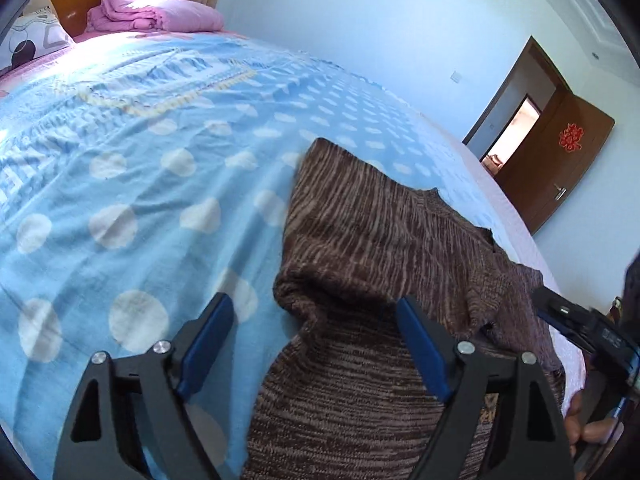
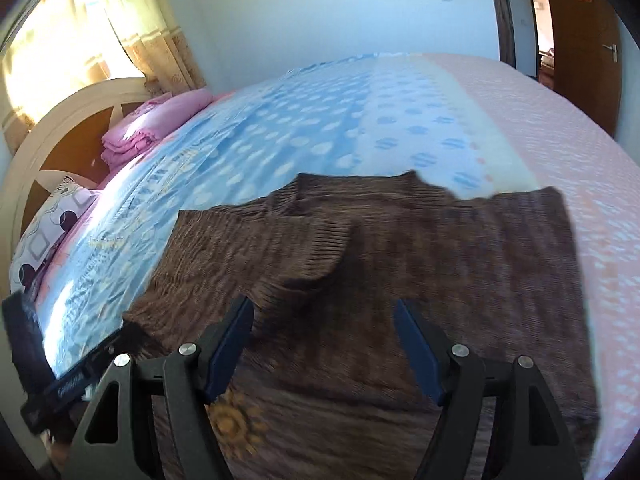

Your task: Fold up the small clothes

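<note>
A brown knit sweater (image 1: 380, 220) lies spread on the blue dotted bedsheet (image 1: 140, 184). One sleeve (image 2: 312, 240) is folded across its body, with the ribbed cuff on top. My left gripper (image 1: 314, 302) hovers open over the sweater's left edge; its blue pads stand wide apart and press on nothing. My right gripper (image 2: 323, 304) is open too, above the sweater (image 2: 440, 260) near a yellow sun patch (image 2: 236, 424). The right tool also shows at the right edge of the left wrist view, held by a hand (image 1: 580, 416).
A folded pink quilt (image 1: 152, 10) and a patterned pillow (image 1: 32, 36) lie by the wooden headboard (image 2: 60, 128). Sunlit curtains (image 2: 120, 20) hang behind it. A pink cover (image 2: 560, 128) lies along the bed's far side, toward an open brown door (image 1: 560, 152).
</note>
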A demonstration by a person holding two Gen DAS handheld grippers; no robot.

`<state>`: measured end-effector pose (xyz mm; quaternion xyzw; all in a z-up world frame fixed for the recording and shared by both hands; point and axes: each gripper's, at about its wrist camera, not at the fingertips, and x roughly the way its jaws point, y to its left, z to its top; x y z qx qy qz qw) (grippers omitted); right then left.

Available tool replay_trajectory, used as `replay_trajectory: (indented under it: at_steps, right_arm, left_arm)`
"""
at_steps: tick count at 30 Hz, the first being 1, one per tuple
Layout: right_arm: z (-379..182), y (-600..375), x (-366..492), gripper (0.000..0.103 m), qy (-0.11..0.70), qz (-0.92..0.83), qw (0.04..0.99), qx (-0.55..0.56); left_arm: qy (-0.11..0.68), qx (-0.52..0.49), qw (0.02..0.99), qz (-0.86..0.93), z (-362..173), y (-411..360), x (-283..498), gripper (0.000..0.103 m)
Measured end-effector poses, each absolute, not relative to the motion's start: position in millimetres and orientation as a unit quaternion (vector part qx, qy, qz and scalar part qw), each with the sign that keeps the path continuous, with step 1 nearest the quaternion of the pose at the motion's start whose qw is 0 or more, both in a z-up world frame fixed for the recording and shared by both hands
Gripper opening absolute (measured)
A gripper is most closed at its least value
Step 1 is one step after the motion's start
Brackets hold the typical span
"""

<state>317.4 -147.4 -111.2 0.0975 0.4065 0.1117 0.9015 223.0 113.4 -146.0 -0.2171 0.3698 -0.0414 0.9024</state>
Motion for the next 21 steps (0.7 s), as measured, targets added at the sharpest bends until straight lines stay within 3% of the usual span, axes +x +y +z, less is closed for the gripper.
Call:
replay_trajectory:
  at_steps: [2,3,4,7,11,16,19,21]
  right_arm:
    - [-123.5,-136.4,331.1,0.069,0.425,0.124,0.887,0.129]
    - [-127.1,-131.1,334.1,0.060,0.431,0.129,0.883,0.134]
    - [-129.1,-124.8,337.2,0.028,0.435,0.122,0.884,0.118]
    - [-124.8,-114.9,328.0,0.008,0.419,0.118,0.898,0.070]
    - [-111.4,-124.7,317.3,0.008,0.388,0.113,0.914,0.034]
    - [-132.4,-138.9,325.8,0.011,0.410,0.119,0.902,0.057]
    - [-133.4,-153.9,325.5,0.031,0.406,0.110,0.902,0.094]
    - [-130.6,-165.1,322.3,0.032,0.404,0.067,0.908,0.087]
  left_arm:
    - [0.365,-0.219,0.904,-0.045,-147.4,112.0,220.3,0.087]
    - [0.363,-0.220,0.904,-0.047,-147.3,112.3,219.6,0.088]
    - [0.363,-0.220,0.904,-0.049,-147.5,112.0,219.6,0.089]
    - [0.362,-0.219,0.905,-0.049,-148.4,111.4,219.9,0.089]
    - [0.359,-0.222,0.905,-0.051,-150.5,114.2,222.5,0.089]
    - [0.356,-0.226,0.905,-0.045,-151.4,114.8,221.9,0.089]
    - [0.356,-0.228,0.906,-0.028,-151.7,116.1,220.5,0.082]
    - [0.353,-0.235,0.905,-0.014,-152.3,119.6,219.1,0.072]
